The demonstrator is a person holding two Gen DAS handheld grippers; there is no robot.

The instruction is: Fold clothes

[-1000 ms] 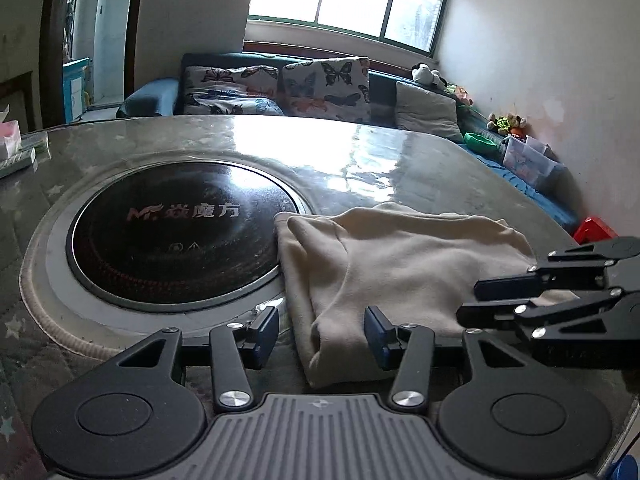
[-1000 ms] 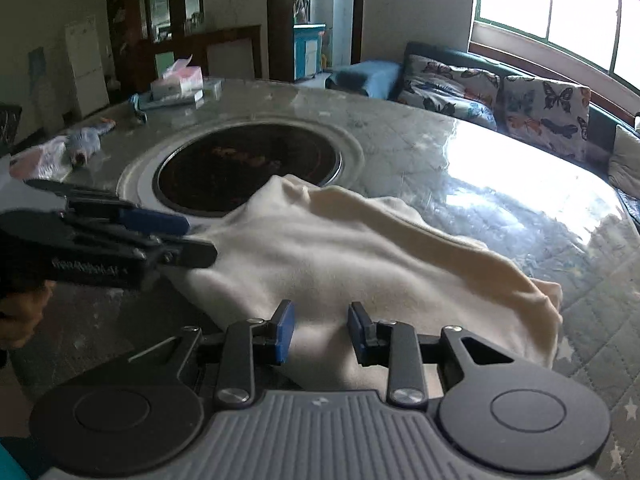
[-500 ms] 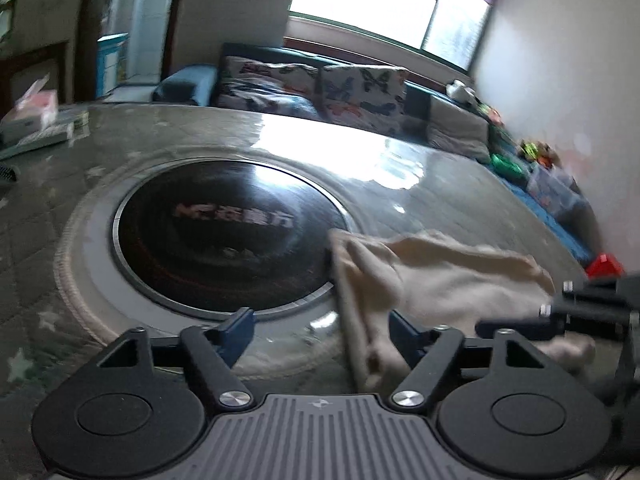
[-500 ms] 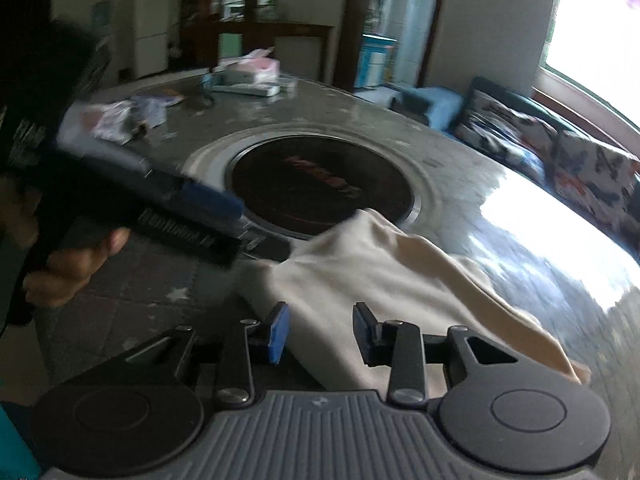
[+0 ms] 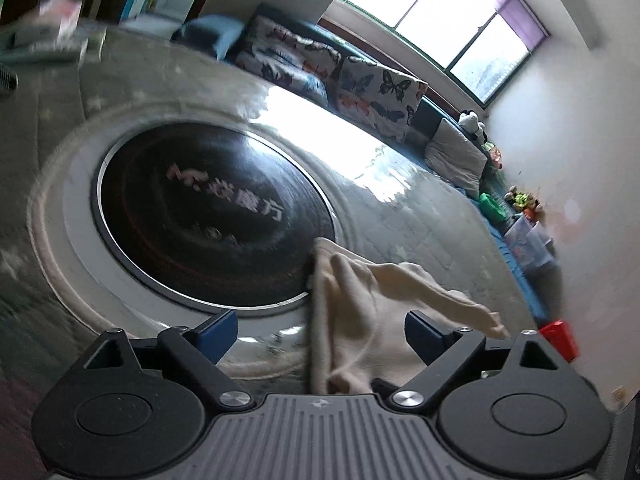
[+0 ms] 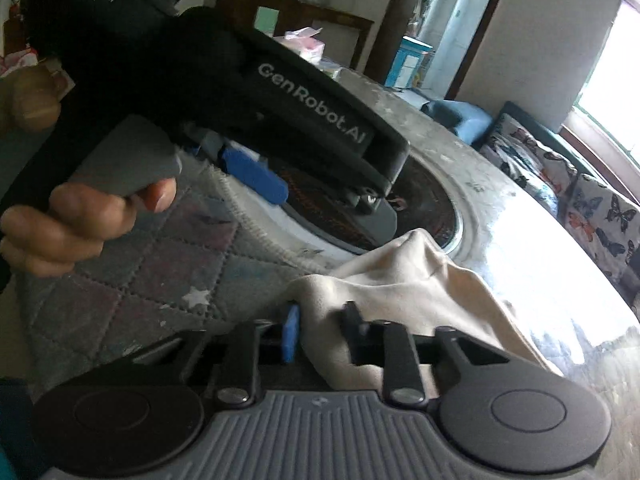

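Cream fleece garment (image 5: pixel 360 312) lies bunched on the grey quilted table cover (image 6: pixel 160 264), at the near rim of the round black glass cooktop (image 5: pixel 208 216) set into the tabletop, one corner just overlapping the glass edge. Cloth is rumpled, with a raised fold on the cooktop side and a loose tail running off toward the right in the left wrist view. Right gripper (image 6: pixel 320 336) has a pinch of the cloth's near edge between its blue pads, jaws closing on it, fabric pulled up into a small peak in front of the fingers. Left gripper (image 5: pixel 320 332) is released and its jaws are opening wide; cloth lies below and between the fingers, but the pads do not press on it. In the right wrist view the left tool's black body (image 6: pixel 248 92) fills the upper left, tilted, printed "GenRobot.AI", with a bare hand (image 6: pixel 76 228) wrapped around its grey grip. Both views are rolled and motion-blurred. A white ring surrounds the cooktop, which carries pale printed lettering. Far side of the table: pink-and-white tissue pack (image 6: pixel 306 42) and some blurred clutter. Beyond the table: sofa with butterfly-print cushions (image 5: pixel 360 88), grey cushion (image 5: pixel 456 156), bright window (image 5: pixel 452 12), toys and a clear storage box (image 5: pixel 528 240) along the white wall, small red container (image 5: pixel 560 340) on the floor.
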